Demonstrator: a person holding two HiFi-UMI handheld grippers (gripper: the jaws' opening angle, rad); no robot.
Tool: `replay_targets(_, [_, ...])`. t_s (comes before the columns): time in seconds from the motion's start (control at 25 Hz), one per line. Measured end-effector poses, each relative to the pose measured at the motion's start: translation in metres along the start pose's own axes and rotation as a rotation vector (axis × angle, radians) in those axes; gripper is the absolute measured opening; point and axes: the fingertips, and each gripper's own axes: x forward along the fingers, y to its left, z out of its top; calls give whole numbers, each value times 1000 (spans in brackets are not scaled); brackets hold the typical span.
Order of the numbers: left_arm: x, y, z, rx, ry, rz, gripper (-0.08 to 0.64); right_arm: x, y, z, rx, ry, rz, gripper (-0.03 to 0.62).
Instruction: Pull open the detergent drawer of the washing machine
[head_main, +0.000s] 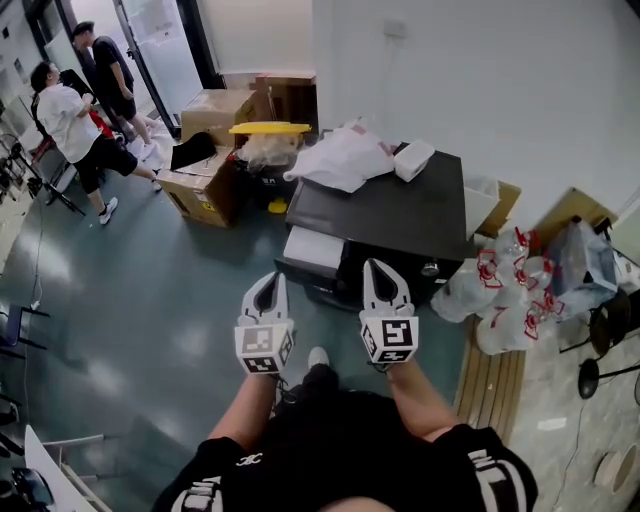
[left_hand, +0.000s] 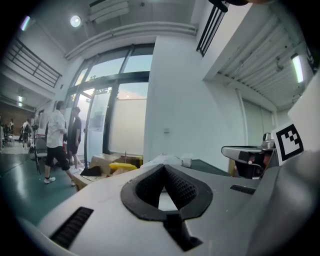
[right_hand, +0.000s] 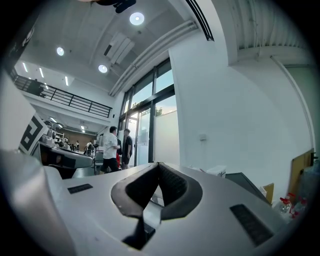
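Both shut and empty: my left gripper and right gripper, just short of the washing machine
Its white detergent drawer sits at the machine's front corner; flush or pulled out, I can't tell, so reaching in or backing off both fit

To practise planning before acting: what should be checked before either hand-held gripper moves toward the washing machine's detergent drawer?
1. Left hand-held gripper empty: ok, shut on nothing.
2. Right hand-held gripper empty: ok, shut on nothing.
3. Jaws opened for a grasp: not ok.
4. Washing machine ahead of both grippers: ok.
5. Drawer's state: cannot tell; only a white panel shows at the front.
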Motion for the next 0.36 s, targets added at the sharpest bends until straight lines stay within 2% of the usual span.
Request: replay_targets(0.36, [0,11,-3,-34,8,11,0,-2,6,-6,4,9,9,2])
